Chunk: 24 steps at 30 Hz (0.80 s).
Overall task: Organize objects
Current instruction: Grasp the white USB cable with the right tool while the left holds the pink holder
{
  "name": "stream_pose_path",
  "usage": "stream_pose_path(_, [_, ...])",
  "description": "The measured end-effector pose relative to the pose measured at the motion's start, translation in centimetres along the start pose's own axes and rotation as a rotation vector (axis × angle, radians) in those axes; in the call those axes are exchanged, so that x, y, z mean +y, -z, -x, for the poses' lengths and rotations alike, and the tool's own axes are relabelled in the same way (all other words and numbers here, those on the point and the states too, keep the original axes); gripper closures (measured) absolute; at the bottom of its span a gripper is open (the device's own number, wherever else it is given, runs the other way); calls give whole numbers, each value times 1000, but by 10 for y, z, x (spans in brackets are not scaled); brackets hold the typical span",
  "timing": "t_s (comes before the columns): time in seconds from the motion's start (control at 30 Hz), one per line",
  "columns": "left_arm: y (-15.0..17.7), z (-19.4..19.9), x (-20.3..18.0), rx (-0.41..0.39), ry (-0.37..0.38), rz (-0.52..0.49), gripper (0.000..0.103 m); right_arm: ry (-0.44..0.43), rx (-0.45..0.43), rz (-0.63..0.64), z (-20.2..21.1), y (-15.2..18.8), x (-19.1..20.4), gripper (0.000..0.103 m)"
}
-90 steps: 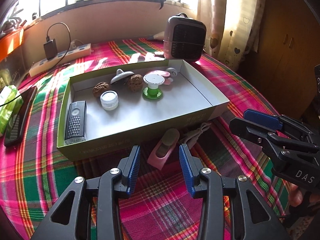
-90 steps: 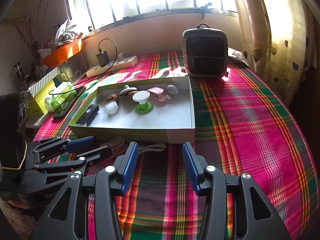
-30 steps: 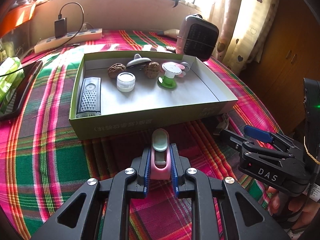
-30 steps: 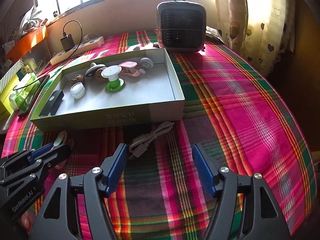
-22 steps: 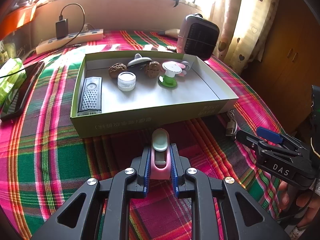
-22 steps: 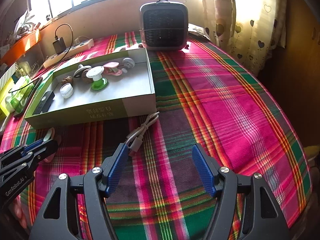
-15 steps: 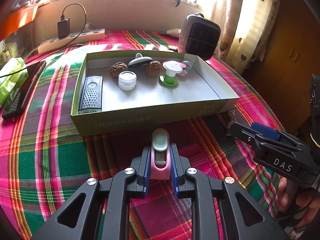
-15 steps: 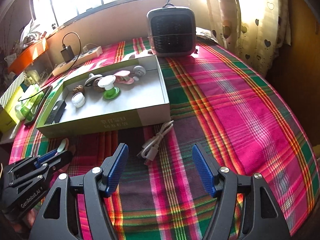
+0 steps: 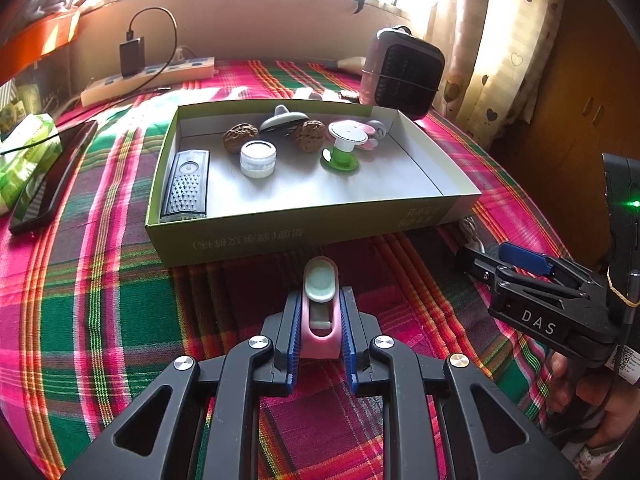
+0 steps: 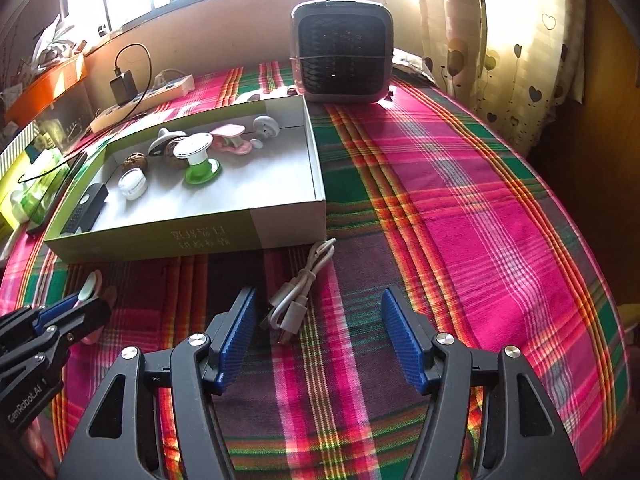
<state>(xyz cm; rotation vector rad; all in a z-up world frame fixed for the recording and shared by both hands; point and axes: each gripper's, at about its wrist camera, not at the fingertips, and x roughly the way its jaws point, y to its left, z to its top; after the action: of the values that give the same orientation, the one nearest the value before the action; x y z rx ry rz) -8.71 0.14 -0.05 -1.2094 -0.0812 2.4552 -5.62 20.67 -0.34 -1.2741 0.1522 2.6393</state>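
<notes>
Left claw (image 9: 320,326) clamped on pink clip (image 9: 320,312) just short of box (image 9: 304,236), right claw (image 10: 320,336) closing around nothing yet, cable (image 10: 298,292) lying just ahead between its pads, likely slipping out if pinched off-centre on one loose loop.

- We cannot read the printed lettering on the green box (image 9: 248,240)'s front wall.
- The pink clip (image 9: 320,320) is clamped between the left gripper (image 9: 320,334)'s jaws, which cover its sides.
- The box corner hides most of the white cable (image 9: 470,232) in the left wrist view.
- The picture's edge cuts off the hand (image 9: 592,420) holding the right gripper (image 10: 320,340).
</notes>
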Motion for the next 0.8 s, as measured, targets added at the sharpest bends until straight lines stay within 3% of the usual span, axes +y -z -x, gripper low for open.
stream_pose_path(0.23, [2,2,1,5,-7,6,87,33,-6,21,6,5,-13,42])
stream_pose_path(0.5, [3,2,1,9,-28,6,83,-29,-5,49,0,0,-11,55])
stream_pose_path(0.8, [7,8,2,8,-70,1,84,-82,-13,84,0,0,-8,82])
